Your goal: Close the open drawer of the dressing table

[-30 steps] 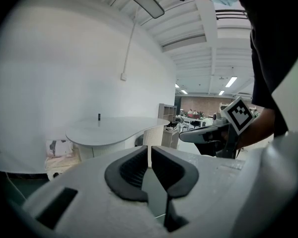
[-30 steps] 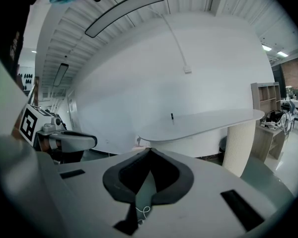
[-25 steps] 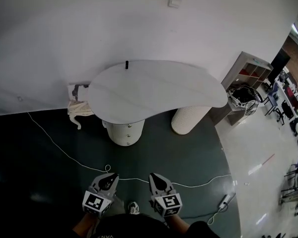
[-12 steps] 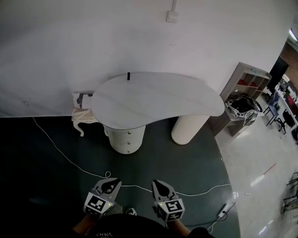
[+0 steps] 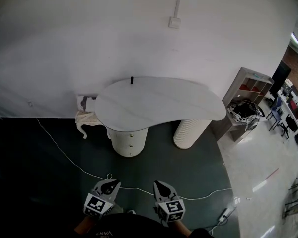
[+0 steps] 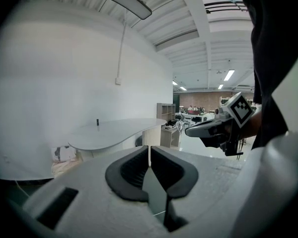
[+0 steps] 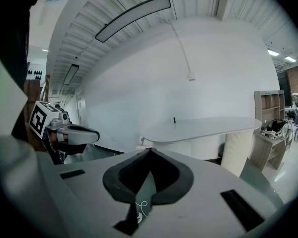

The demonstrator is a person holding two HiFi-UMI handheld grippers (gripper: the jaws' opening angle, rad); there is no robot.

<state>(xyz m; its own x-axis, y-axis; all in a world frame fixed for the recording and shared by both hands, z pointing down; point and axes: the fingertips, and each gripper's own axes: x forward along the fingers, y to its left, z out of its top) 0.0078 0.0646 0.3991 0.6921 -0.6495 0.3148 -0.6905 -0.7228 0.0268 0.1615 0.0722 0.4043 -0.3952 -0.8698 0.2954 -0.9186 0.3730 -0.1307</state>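
Since 1 second ago the dressing table (image 5: 159, 103) has slid lower in the head view and looks a little smaller, the wall box (image 5: 175, 22) has come down with it, and both grippers sit slightly nearer the bottom edge.

We have the left gripper (image 5: 109, 185) and the right gripper (image 5: 161, 186) side by side close to the body, pointing forward and a little downward, marker cubes toward us. Each gripper's own view shows its jaws clenched tip to tip with nothing between them; the left keeps only a hairline slit.

What the coming move turns on is that the table stands straight ahead against the wall, well apart from both grippers. Its round drawer stack (image 5: 129, 142) is under the left part of the top, with the ribbed column (image 5: 191, 133) to its right. The stack's fronts face us, so we judge a drawer's travel runs away from us toward the wall. From here we cannot make out which of the 3 fronts stands proud. The stack lies more in line with the left gripper, which we judge the nearer.
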